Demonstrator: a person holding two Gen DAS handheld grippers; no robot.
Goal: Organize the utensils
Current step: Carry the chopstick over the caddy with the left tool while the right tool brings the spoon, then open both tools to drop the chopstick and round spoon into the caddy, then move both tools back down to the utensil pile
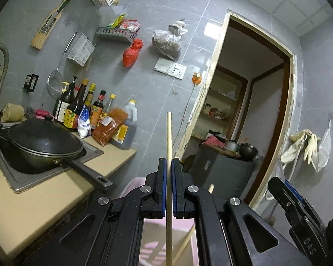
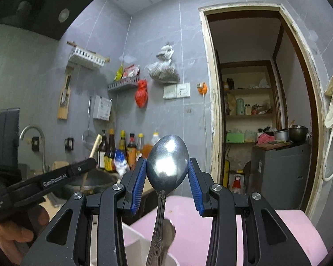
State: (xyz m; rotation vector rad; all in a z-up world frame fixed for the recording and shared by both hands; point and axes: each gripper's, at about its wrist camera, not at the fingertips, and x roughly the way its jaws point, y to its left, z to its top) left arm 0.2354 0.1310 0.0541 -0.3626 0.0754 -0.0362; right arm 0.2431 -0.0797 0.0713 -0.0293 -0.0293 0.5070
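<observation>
We're mid-drop-off: left gripper [image 1: 169,173] is clamped on a chopstick [image 1: 169,146], right gripper [image 2: 166,173] pinches a spoon [image 2: 167,157] by its bowl, so next we probably lower both handles into the white holder [image 2: 133,243] below.

White lettering "GenRobot.AI" runs along the black plastic body of the left gripper [image 2: 78,168] in the right wrist view; the letters "DAS" stand on the black right gripper [image 1: 297,201] in the left wrist view.
</observation>
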